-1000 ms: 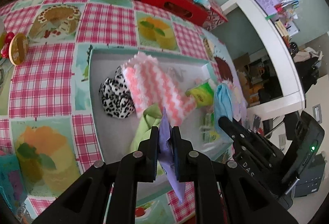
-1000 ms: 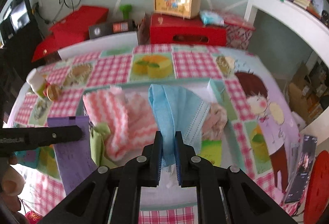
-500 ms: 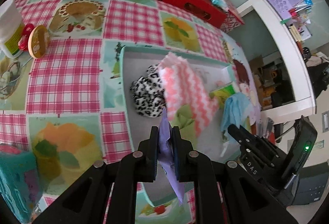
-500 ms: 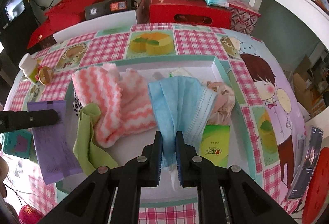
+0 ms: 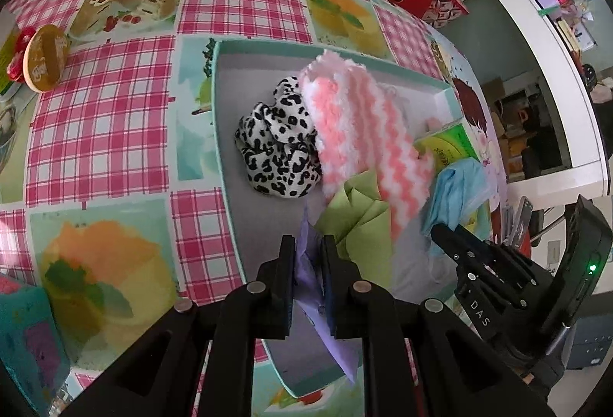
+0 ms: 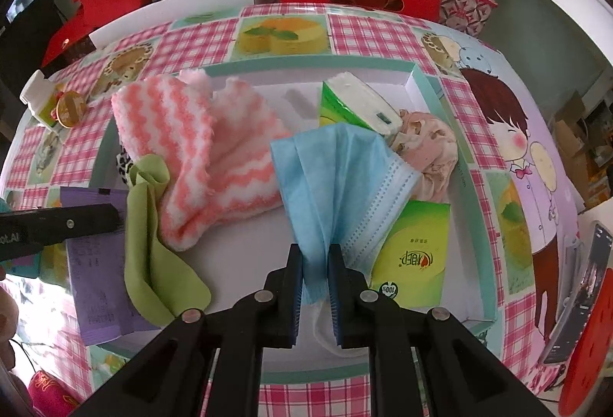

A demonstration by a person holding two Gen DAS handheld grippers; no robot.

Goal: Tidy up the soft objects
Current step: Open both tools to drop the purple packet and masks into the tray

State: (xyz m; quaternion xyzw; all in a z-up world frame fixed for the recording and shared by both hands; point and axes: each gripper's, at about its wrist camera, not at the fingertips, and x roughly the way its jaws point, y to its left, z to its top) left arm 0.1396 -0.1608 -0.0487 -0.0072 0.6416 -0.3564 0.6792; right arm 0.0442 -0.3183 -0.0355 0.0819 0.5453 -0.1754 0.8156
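Risk: if released here, the purple packet (image 5: 306, 275) pinched in the left gripper (image 5: 308, 277) might drop outside the tray (image 5: 220, 110), since it overhung the near rim. The right gripper (image 6: 314, 279), clamped on the blue mask (image 6: 325, 179), pointed steeply down over the tray's middle.

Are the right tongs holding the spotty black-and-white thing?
No, the right tongs are shut on the blue face mask, while the leopard-print scrunchie lies in the tray.
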